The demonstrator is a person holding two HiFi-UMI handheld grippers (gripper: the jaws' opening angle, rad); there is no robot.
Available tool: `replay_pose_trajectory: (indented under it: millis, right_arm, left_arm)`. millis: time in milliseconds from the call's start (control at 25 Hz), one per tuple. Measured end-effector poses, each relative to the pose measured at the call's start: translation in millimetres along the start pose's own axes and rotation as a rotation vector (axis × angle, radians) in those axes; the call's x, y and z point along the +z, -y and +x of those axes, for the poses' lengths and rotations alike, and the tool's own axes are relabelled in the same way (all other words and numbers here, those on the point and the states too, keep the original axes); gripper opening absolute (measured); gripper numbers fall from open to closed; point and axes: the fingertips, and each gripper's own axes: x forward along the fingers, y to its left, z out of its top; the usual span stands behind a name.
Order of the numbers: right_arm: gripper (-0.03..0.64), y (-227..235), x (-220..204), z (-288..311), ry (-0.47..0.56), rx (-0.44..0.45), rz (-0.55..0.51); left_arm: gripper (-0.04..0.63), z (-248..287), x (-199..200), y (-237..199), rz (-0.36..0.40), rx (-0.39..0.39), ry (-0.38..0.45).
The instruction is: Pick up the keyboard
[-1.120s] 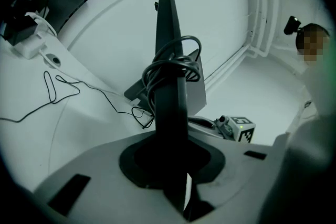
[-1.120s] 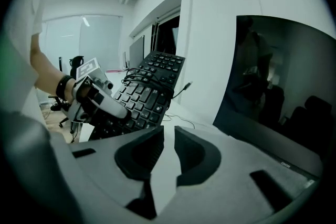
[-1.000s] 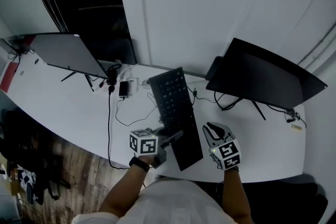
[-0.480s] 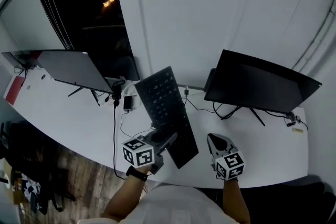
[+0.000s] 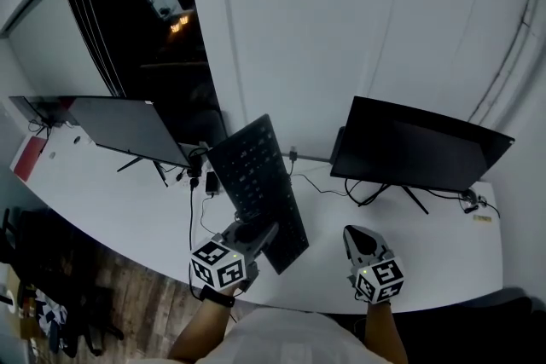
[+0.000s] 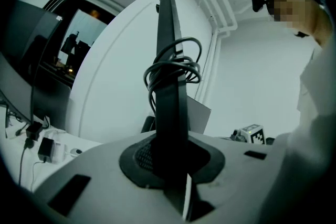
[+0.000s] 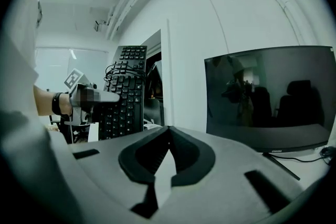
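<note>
**Item 1: keyboard** [image 5: 254, 182]. Black, full-length. It is held clear of the white surface [image 5: 111, 200] by its near end. The far end is raised and directed toward the wall [image 5: 341, 30]. In the left gripper view it is seen edge-on and upright. In the right gripper view its key face is turned toward the right side. A coiled cable [image 6: 173, 63] is looped around its body partway up.

**Item 2: left claw** [image 5: 258, 236]. The jaws are clamped on the near end of the keyboard, one pad against each face. The marker cube is seen below the grip in the head view.

**Item 3: right claw** [image 7: 167, 136]. The jaws are closed together with nothing between them. It is placed to the right of the keyboard, apart from it and above the near edge of the surface.

**Item 4: right monitor** [image 5: 422, 147]. Dark screen, standing on the surface behind the right claw, with cables trailing from its base.

**Item 5: left monitor** [image 5: 128, 128]. Dark screen, standing at the far left of the surface.

**Item 6: power adapter** [image 5: 212, 182]. Small and black, lying on the surface just left of the keyboard, with cords attached.

**Item 7: floor** [image 5: 128, 307]. Wood-patterned, seen beyond the left edge of the surface.
</note>
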Motion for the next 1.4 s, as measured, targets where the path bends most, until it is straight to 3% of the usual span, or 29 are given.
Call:
replay_pose_trajectory:
  millis: [240,400,800,1400]
  right_arm:
    - [0.003,2,12,-11,0.039,-0.031,0.003]
    - [0.003,3,18,-17,0.068,-0.048,0.017]
    - [0.001,-12,21,-29,0.069,-0.105,0.006]
    - [0.000,-30,28,-26,0.063,-0.108,-0.036]
  left_arm:
    - [0.063,-16,22,5,0.125,0.043,0.020]
    - [0.063,-26,31,6,0.169,0.064,0.034]
    - [0.063,-59,41,6,0.171,0.068,0.079]
    - [0.063,-82,41,4,0.177,0.061,0.087]
